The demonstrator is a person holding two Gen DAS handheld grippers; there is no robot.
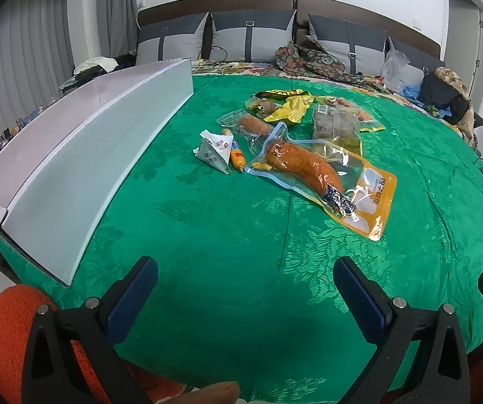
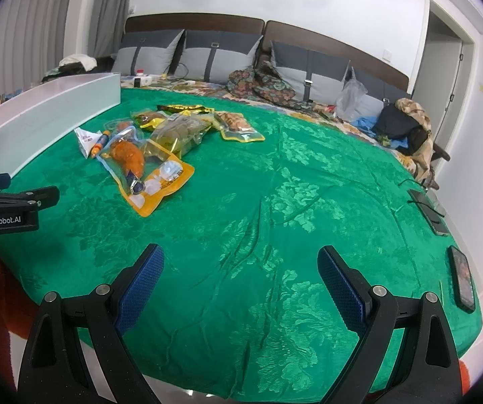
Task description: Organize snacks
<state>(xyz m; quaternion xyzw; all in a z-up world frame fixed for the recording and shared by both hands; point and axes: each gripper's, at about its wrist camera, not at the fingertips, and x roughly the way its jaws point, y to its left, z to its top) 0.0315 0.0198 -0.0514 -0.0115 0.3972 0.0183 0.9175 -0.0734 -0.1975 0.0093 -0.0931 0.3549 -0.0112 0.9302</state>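
Observation:
A pile of snack packets lies on the green bedspread [image 1: 228, 242]. Nearest is a clear-and-yellow pouch with an orange drumstick [image 1: 312, 171] [image 2: 134, 161]. Left of it are a white triangular packet [image 1: 216, 148] [image 2: 85, 139] and a small orange sausage stick [image 1: 236, 156] [image 2: 100, 143]. Behind lie more yellow and clear pouches [image 1: 288, 104] [image 2: 181, 131]. A long white box [image 1: 83, 155] [image 2: 39, 124] stands open at the left. My left gripper [image 1: 245, 293] is open and empty, well short of the pile. My right gripper [image 2: 241, 279] is open and empty too, to the right of the snacks.
Grey pillows [image 1: 251, 33] and a dark headboard line the far side. Patterned clothes [image 1: 308, 57], a plastic bag [image 2: 350, 97] and dark bags [image 2: 403, 124] lie at the back right. A phone [image 2: 461, 279] rests on the bed's right edge. An orange fuzzy sleeve [image 1: 9, 330] shows at lower left.

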